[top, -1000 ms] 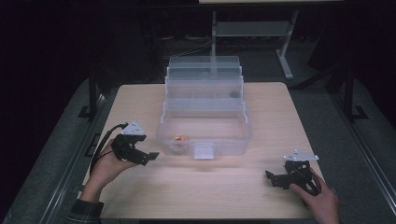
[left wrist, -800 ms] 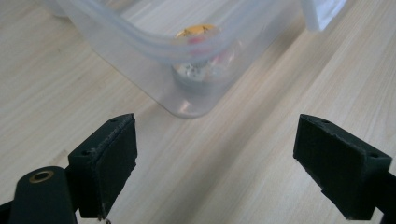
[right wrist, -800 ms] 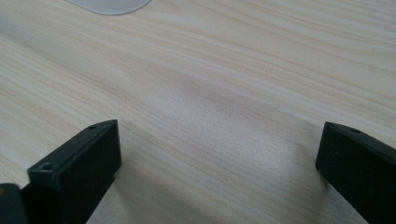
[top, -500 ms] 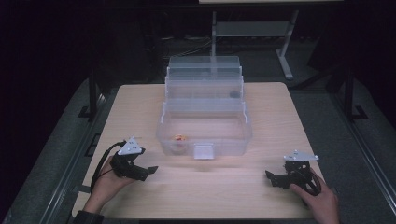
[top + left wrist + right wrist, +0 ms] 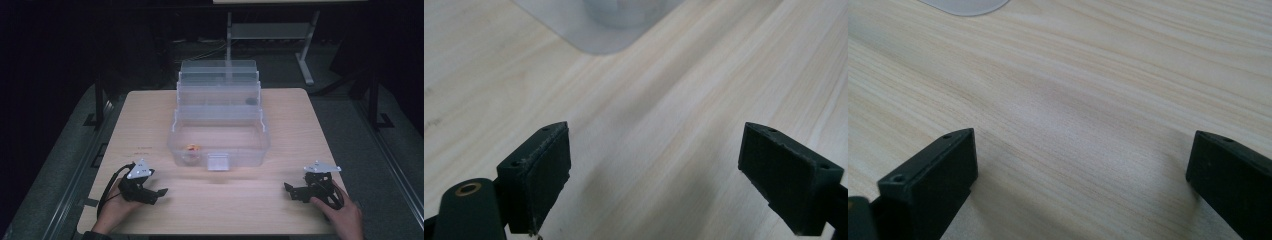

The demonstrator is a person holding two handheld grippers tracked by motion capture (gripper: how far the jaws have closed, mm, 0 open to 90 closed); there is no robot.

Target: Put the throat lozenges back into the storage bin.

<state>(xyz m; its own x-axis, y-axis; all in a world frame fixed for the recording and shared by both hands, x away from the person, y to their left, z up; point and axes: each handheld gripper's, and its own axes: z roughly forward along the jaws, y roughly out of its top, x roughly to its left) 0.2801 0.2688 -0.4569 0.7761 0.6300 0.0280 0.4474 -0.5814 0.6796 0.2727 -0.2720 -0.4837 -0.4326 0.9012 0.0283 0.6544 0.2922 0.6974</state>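
High view: clear tiered plastic organizer box (image 5: 218,120) at table (image 5: 150,115) centre, stepped trays open; small orange-yellow item (image 5: 191,148) in the front tray's 9 o'clock side, dark item (image 5: 250,101) in an upper tray. Left gripper (image 5: 155,195) at 7 o'clock of the box, jaws spread wide, nothing between. Right gripper (image 5: 291,191) at 5 o'clock, jaws likewise released, resting low over bare wood

I see the clear plastic tiered organizer box (image 5: 218,131) standing open mid-table, its trays stepped up toward the far edge, ahead of and between my two tongs, well apart from both. A small orange-yellow piece (image 5: 192,148) lies in its lowest tray, nearer my left tong.
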